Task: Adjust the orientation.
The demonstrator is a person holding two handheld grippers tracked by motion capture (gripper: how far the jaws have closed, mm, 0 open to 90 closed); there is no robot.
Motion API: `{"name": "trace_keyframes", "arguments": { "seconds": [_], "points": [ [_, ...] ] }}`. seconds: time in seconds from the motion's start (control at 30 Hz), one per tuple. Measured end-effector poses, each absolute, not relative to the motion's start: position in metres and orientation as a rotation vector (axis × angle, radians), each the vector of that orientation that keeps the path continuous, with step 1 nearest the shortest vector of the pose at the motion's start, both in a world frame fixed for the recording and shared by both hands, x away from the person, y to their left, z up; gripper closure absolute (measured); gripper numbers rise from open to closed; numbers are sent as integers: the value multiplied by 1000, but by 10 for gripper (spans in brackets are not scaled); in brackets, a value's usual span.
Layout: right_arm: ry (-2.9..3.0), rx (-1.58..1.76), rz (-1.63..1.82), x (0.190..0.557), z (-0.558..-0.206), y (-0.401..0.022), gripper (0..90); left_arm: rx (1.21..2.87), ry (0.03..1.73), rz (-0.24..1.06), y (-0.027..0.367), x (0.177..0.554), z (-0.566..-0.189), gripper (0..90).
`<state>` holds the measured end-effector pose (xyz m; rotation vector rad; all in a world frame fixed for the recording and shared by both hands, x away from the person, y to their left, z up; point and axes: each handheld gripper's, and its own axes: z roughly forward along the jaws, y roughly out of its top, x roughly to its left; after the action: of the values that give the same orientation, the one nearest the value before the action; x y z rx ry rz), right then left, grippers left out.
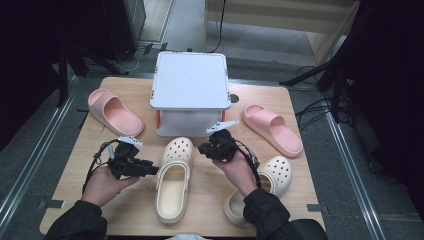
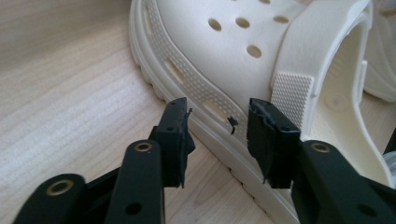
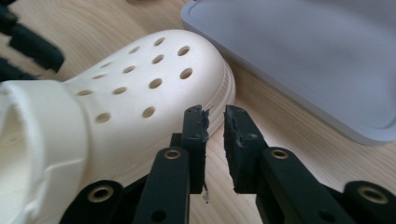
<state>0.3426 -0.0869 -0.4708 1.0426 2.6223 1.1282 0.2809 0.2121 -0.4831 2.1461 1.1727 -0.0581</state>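
A cream clog lies in the middle of the wooden table, toe toward the white box. My left gripper is at the clog's left side. In the left gripper view its jaws stand open astride the ribbed sole edge of the clog, with no pad pressing on it. My right gripper hovers by the toe's right side. In the right gripper view its jaws stand a narrow gap apart with nothing between them, just beside the clog.
A second cream clog lies at the front right, partly under the right forearm. Pink slides rest at the left and right of the box. The box's grey-white lid is close behind the right gripper.
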Motion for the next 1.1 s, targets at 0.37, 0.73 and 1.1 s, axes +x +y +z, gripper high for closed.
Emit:
{"name": "trace_keyframes", "arguments": {
  "seconds": [0.37,0.73,1.1],
  "points": [
    [2616,984,1160,324,-442,-130,681,2143,1174,-21,218,289,-469,520],
    [2643,999,1057,299,-435,-175,658,2166,1127,-25,211,298,-464,512],
    [2597,1132,1011,281,-432,-222,624,2180,1107,-42,207,305,-461,526]
  ]
}}
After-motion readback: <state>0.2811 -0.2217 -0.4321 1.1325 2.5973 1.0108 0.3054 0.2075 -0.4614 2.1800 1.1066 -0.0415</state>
